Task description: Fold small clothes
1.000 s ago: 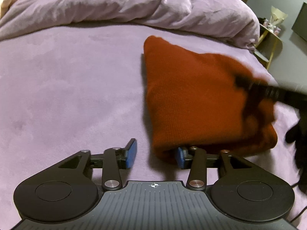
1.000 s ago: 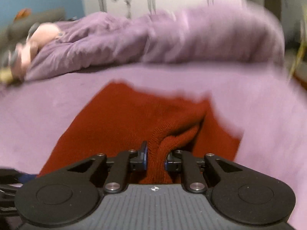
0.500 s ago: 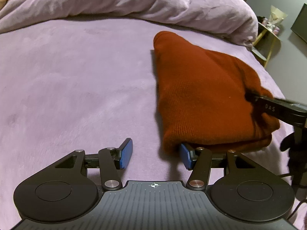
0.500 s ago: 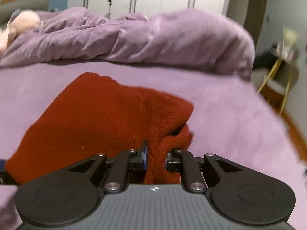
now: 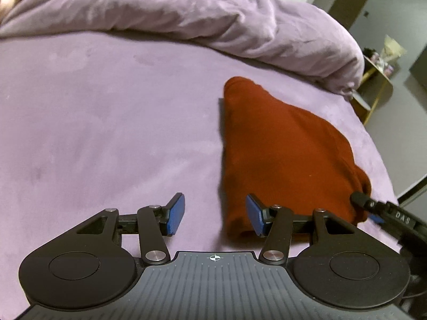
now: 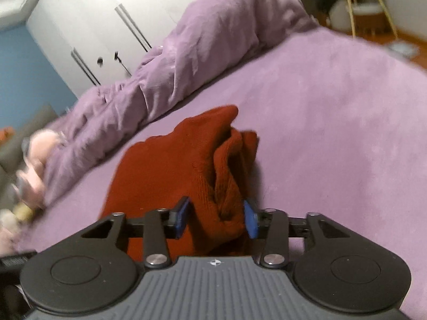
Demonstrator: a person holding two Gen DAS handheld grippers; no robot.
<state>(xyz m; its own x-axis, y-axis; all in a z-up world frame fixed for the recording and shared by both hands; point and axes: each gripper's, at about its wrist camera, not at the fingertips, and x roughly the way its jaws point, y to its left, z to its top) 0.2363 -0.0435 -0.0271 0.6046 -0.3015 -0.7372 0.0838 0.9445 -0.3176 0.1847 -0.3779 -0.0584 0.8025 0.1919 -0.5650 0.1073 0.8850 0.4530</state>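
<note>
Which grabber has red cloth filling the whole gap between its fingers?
The right gripper: bunched red cloth spans its open gap. The left gripper gap shows mostly purple sheet, with cloth only beside one finger.

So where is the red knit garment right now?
The red knit garment lies folded on the purple bedsheet, right of centre in the left wrist view, its near bunched edge between the open right gripper fingers.

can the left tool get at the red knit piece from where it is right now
Probably yes. The left tool is open at the near edge of the red knit piece on the bed, with nothing between them.
</note>
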